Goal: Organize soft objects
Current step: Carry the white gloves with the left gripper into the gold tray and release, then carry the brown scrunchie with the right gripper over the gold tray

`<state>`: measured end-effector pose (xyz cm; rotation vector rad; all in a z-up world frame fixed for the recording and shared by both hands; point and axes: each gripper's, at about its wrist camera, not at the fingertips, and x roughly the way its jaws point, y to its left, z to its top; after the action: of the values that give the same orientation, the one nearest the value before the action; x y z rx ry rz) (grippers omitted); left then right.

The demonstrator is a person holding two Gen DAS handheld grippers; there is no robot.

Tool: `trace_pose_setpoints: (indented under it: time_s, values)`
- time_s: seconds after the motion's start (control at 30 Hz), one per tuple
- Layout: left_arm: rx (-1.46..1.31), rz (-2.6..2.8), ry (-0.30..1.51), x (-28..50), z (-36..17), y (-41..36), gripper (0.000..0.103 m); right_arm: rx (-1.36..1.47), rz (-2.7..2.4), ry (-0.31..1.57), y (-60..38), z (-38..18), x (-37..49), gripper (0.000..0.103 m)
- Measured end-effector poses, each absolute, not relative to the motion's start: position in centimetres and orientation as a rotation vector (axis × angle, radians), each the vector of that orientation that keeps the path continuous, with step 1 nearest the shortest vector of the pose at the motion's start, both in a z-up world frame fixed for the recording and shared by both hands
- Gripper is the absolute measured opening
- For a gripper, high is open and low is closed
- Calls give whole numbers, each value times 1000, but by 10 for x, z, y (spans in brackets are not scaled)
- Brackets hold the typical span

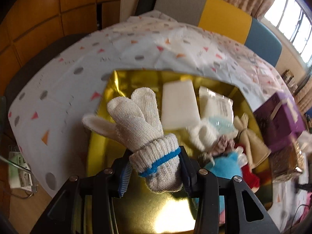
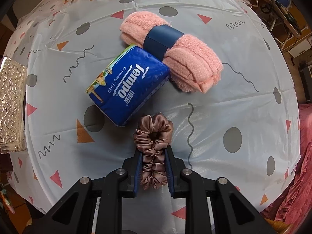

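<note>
My left gripper (image 1: 155,156) is shut on the cuff of a cream knit glove (image 1: 136,122) with a blue band, held above a shiny gold tray (image 1: 120,81). The glove's fingers point away over the tray's left part. In the tray lie a white foam block (image 1: 178,107), a clear packet (image 1: 217,101), a white knit piece (image 1: 204,136), a blue plush toy (image 1: 224,167) and a beige bow (image 1: 248,136). My right gripper (image 2: 153,150) points down at the table, shut on a brown satin scrunchie (image 2: 154,132). Beyond it lie a blue Tempo tissue pack (image 2: 128,85) and a rolled pink towel (image 2: 195,66) with a navy band.
A white tablecloth (image 2: 234,101) with triangles and dots covers the table. A purple box (image 1: 278,120) stands right of the gold tray. A silver embossed box (image 2: 11,105) sits at the table's left edge. Chairs in grey, yellow and blue (image 1: 224,17) line the far side.
</note>
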<state>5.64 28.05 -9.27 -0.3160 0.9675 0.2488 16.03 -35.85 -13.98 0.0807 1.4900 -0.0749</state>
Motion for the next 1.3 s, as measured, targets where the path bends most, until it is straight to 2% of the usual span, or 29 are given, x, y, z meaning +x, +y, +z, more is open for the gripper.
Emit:
trace_pose_setpoints:
  time_s: [0.07,0.17,0.37,0.47,0.73,0.83,1.07,1.3]
  values:
    - [-331,234,972,59,-99,276,49,77,-78,1489,-357,-139,160,21]
    - [-324,248,975,61,-100,272,65,67,-78,1489,-356,-139,160,21]
    - [-313,296,878,36,-78,266,66,63,-75,1487,-358,-140,160,21]
    - [-278,334,812,21,-63,257,75,50,-76,1487,-357,-140,160,21]
    - [-220,343,714,-7,-40,237,76,32,-66,1483,-356,-139,160,21]
    - [-191,342,687,-14,-33,231,80,18,-67,1482,-355,-138,160,21]
    - [-168,339,664,-21,-25,221,86,-36,-68,1477,-348,-138,160,20]
    - [-150,328,673,-21,-26,214,86,-61,-3,1458,-325,-135,154,17]
